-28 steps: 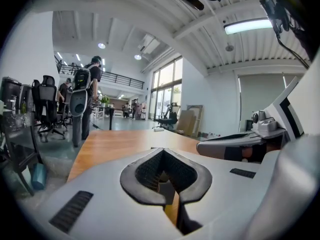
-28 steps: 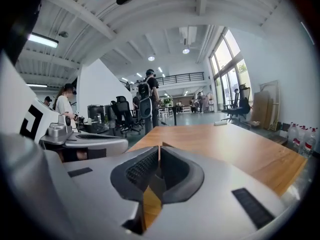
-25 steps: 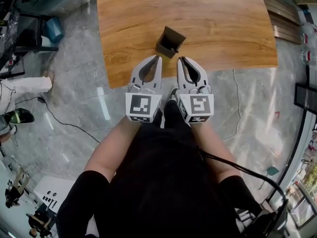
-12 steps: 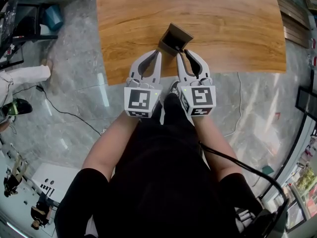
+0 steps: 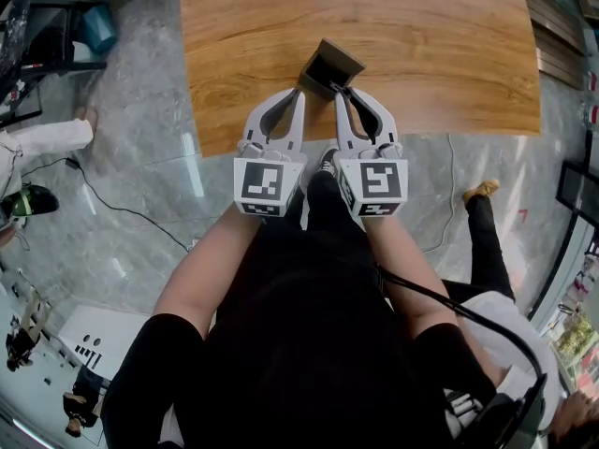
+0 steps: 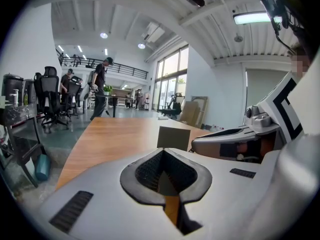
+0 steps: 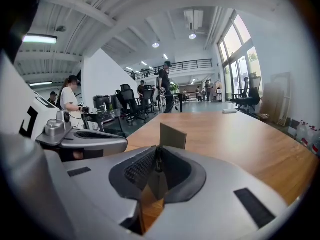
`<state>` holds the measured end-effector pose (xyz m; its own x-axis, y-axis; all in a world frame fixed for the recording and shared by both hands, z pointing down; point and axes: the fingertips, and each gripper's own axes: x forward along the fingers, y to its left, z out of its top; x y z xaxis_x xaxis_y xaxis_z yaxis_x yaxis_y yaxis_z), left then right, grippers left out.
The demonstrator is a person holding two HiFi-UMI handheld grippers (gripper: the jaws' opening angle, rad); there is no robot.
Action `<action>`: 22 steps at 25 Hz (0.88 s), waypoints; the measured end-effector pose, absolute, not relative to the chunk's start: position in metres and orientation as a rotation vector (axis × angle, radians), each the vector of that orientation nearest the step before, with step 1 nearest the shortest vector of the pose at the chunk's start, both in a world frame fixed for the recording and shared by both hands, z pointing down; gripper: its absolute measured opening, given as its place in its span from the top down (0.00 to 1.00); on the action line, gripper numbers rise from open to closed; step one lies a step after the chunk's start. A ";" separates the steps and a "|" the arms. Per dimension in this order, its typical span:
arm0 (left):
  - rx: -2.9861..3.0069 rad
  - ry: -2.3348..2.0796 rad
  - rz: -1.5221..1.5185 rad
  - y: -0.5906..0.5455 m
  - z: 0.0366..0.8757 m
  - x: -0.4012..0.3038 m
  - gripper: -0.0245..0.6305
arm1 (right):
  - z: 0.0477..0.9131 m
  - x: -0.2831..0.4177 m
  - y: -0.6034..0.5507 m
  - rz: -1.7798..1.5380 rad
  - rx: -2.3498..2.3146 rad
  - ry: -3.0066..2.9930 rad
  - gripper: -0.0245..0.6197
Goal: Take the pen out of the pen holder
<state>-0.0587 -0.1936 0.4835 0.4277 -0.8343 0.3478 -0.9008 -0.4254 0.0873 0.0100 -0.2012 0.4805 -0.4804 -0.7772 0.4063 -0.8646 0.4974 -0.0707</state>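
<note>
The person is holding both forearms low and close together, pushed straight ahead, with the marker cubes facing up and the two tools lying side by side, nearly parallel and pointing away from the body. The left gripper (image 5: 300,94) is showing its jaws pressed together at the tips, with only the oval hollow behind them and nothing in it. The right gripper (image 5: 338,94) is showing the same, tips meeting and carrying nothing.

Just beyond the tips, the pen holder (image 5: 328,64) is standing on the table (image 5: 421,26) close to its near edge, a small dark square box with its open mouth facing up. It is sitting almost dead ahead of both tools, in line with the gap between them. The right gripper's tip is lying nearer, just beside the holder's near right corner.

The pen (image 5: 345,88) is hard to make out. A thin dark sliver seems to be leaning out at that near right corner, its long axis rising from the holder toward the right gripper. By that reading the right hand is the better placed, and it would need to part its jaws first.

Farther off, the tabletop is running bare to its far edge.
</note>
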 end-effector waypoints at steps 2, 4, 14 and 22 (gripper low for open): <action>2.431 -1.515 0.357 -0.193 0.476 -0.059 0.96 | 0.468 0.011 -0.198 0.365 1.387 -2.435 0.92; 2.441 -1.521 0.347 -0.192 0.467 -0.059 0.96 | 0.453 0.013 -0.194 0.342 1.397 -2.447 0.92; 2.495 -1.567 0.276 -0.181 0.414 -0.060 0.96 | 0.373 0.022 -0.171 0.215 1.467 -2.505 0.92; 2.497 -1.577 0.264 -0.180 0.407 -0.061 0.96 | 0.356 0.024 -0.169 0.185 1.476 -2.515 0.92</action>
